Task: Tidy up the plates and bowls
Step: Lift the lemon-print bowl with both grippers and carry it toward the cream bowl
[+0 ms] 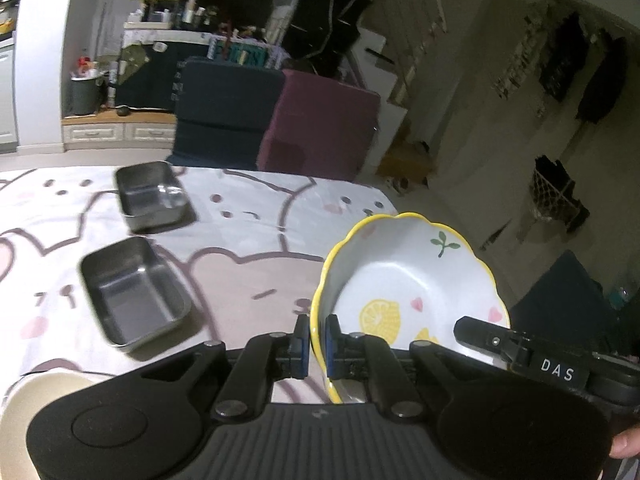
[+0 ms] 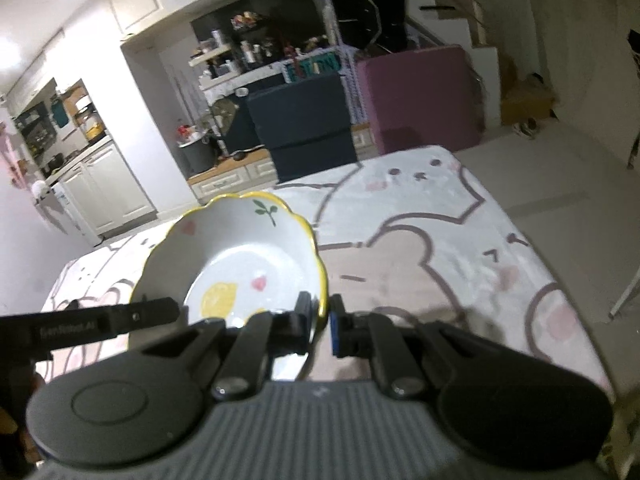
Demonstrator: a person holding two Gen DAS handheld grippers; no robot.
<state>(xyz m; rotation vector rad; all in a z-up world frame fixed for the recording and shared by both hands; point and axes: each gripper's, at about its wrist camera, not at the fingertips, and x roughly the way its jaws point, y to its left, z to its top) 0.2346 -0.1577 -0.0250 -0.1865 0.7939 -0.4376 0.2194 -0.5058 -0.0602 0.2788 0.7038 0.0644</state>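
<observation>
A white scalloped bowl with a yellow rim and lemon print [image 1: 404,276] is held up above the table, tilted. My left gripper [image 1: 317,346] is shut on its left rim. My right gripper [image 2: 320,324] is shut on the same bowl [image 2: 240,256] at its right rim; the right gripper's body also shows in the left wrist view [image 1: 520,344]. Two rectangular steel trays stand on the table to the left: a near one [image 1: 134,290] and a far one [image 1: 152,196]. Both look empty.
The table carries a white and pink cartoon-print cloth [image 1: 248,280], [image 2: 440,248]. A cream round object [image 1: 44,392] sits at the near left corner. Dark blue [image 1: 224,108] and purple [image 1: 320,120] blocks stand beyond the table's far edge.
</observation>
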